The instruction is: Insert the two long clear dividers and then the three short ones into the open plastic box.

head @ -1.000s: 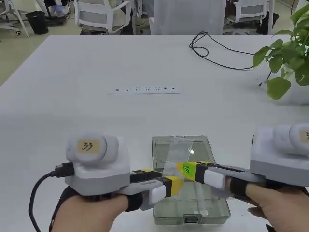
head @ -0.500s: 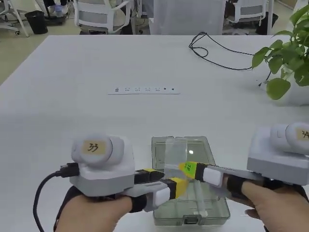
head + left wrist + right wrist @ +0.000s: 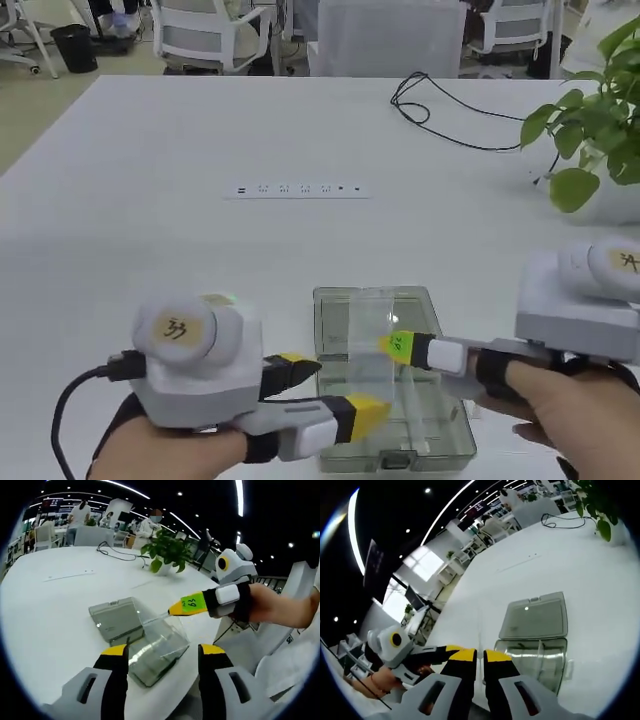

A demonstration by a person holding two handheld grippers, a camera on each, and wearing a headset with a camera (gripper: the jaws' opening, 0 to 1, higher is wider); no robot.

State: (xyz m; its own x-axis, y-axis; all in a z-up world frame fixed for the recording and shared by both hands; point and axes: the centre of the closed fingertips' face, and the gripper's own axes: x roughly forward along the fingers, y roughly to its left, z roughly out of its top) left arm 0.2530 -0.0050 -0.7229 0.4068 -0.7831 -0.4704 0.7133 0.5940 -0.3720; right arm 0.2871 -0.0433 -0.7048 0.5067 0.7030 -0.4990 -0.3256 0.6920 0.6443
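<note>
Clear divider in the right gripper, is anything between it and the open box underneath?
Nothing visible. The right gripper holds the divider over the box; the left gripper sits open at the box's side.

box (image 3: pixel 447 428): clear glossy plastic | divider (image 3: pixel 372 328): transparent smooth plastic | table (image 3: pixel 200 130): white, matt, smooth

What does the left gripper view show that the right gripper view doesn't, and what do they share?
Left gripper view: the right gripper side-on, pinching the clear divider above the box, framed by the wide-open jaws of the left gripper. Right gripper view: its own jaws nearly closed on the divider's edge, with the left gripper beside them. Shared: the open box, its lid and the potted plant.
</note>
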